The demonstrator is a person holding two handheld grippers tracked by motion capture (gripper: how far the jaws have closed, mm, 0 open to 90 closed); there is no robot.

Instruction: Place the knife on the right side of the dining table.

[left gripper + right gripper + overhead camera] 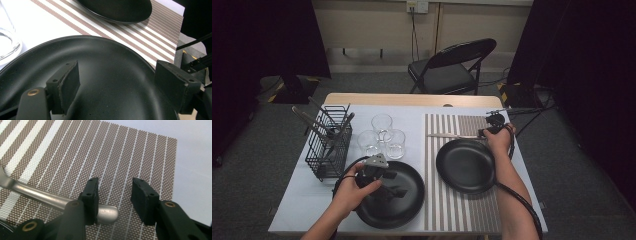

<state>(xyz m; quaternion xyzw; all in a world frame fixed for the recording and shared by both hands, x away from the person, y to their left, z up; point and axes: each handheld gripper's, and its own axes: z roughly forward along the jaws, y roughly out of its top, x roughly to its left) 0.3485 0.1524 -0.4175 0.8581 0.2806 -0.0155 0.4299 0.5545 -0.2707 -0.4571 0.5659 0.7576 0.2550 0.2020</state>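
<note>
My right gripper (pixel 484 132) is at the far right of the striped placemat (pixel 462 210), pointing at a silver piece of cutlery (pixel 452 135) that lies flat behind the right black plate (pixel 464 165). In the right gripper view the jaws (pixel 115 182) stand open around the rounded handle end (pixel 107 213), which rests on the mat against the left pad while the right pad is clear of it. My left gripper (pixel 394 184) hovers low over the left black plate (pixel 407 205). Its jaws (pixel 117 68) are open wide with nothing between them.
Three clear glasses (pixel 382 135) stand behind the left plate, one showing at the left edge (pixel 7 42) in the left gripper view. A black wire basket (pixel 329 145) holding utensils is at the table's left. A folding chair (pixel 452 67) stands beyond the far edge.
</note>
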